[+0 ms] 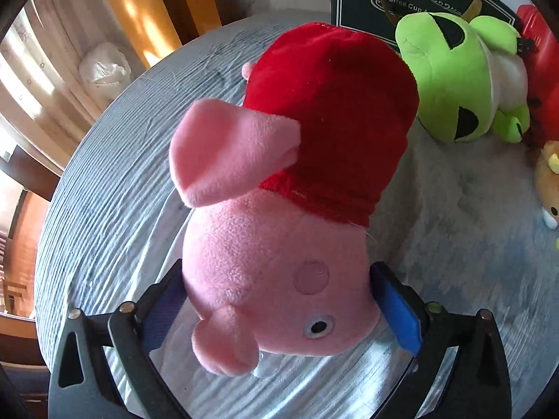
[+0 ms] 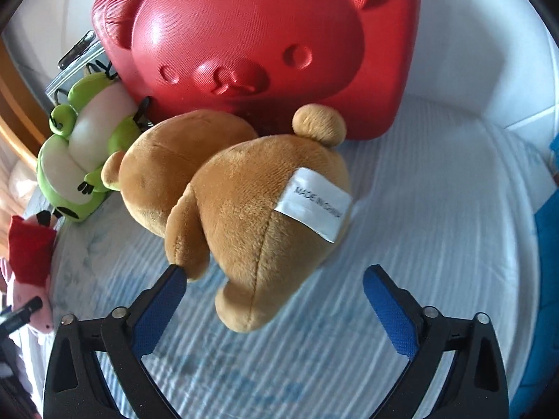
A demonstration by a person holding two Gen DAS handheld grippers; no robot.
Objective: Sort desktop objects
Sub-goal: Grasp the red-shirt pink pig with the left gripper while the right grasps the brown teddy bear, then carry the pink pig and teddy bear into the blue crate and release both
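Jaws of the left gripper (image 1: 279, 300) are standing wide around the pink pig plush (image 1: 279, 230), its head between them near the table (image 1: 104, 216) edge. Right gripper (image 2: 276, 300) jaws are gaping, unclenched, around the brown bear plush (image 2: 251, 209), lying before the red bear-shaped case (image 2: 251, 42) beside a green frog plush (image 2: 84, 160).
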